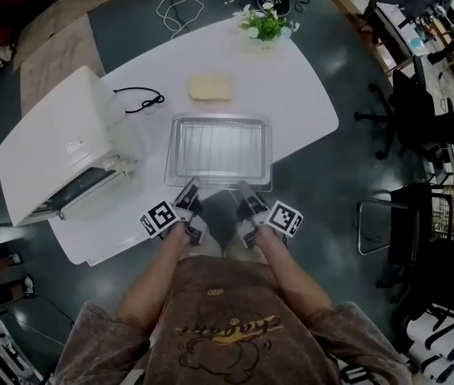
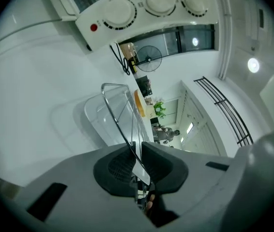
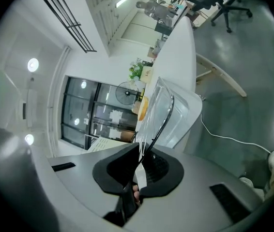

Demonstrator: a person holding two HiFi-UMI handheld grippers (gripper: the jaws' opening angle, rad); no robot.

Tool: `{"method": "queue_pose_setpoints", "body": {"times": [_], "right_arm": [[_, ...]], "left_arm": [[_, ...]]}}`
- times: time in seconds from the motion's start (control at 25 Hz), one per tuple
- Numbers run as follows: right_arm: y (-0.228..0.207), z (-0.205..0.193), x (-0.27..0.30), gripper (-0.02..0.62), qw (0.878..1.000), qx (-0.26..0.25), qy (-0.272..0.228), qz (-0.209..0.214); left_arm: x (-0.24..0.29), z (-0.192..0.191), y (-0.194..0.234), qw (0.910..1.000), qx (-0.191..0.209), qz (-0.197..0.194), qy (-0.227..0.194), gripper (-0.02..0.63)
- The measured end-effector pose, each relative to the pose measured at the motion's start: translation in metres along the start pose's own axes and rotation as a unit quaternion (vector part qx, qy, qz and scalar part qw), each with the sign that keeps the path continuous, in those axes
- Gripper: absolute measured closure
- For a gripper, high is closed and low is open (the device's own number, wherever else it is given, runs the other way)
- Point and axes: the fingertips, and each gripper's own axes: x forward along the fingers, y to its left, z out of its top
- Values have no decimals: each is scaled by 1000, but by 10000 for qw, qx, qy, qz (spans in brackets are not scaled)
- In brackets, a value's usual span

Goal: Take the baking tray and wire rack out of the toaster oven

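Observation:
A silver baking tray (image 1: 219, 151) with a wire rack (image 1: 217, 145) lying in it rests on the white table (image 1: 307, 95), to the right of the white toaster oven (image 1: 58, 147). My left gripper (image 1: 188, 192) is shut on the tray's near rim at its left end, and my right gripper (image 1: 247, 192) is shut on the same rim at its right end. In the left gripper view the thin tray rim (image 2: 138, 162) and a rack wire run between the dark pads (image 2: 117, 166). The right gripper view shows the rim (image 3: 139, 170) pinched the same way. The oven's door hangs open toward the table edge.
A yellow sponge-like block (image 1: 209, 87) lies behind the tray. A black cable (image 1: 140, 100) runs from the oven. A potted plant (image 1: 265, 24) stands at the far table edge. Office chairs (image 1: 407, 119) stand to the right on the dark floor.

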Motion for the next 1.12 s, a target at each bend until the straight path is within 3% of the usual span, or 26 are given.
{"method": "queue_pose_setpoints", "body": {"times": [0.16,0.32,0.44,0.56,0.6,0.76,0.92,1.12], "right_arm": [[-7,1,3,581,10000,20,-28,31],[-12,1,5,581,10000,47,-5,42],[-14,3,8,581,9999,87,-32,96],[-20,2,8,580,9998,209,55,2],[-23,0,8,580,9996,236,125,-21],[-28,-14,6,580,9973,132,721,-44],[-33,-25,3,471,9911,9,1331,88],[-34,-29,1,448,9879,-178,1528,222]], "left_arm": [[-2,-11,6,9994,-128,-15,309,548],[-4,-19,13,9988,-222,73,439,544],[-5,-29,15,9974,-391,87,606,494],[-6,-36,22,9965,-511,252,612,505],[-6,-37,24,9964,-538,286,593,537],[-6,-38,27,9961,-571,330,589,580],[-7,-41,38,9947,-610,519,639,583],[-9,-40,38,9955,-584,461,591,581]]}}
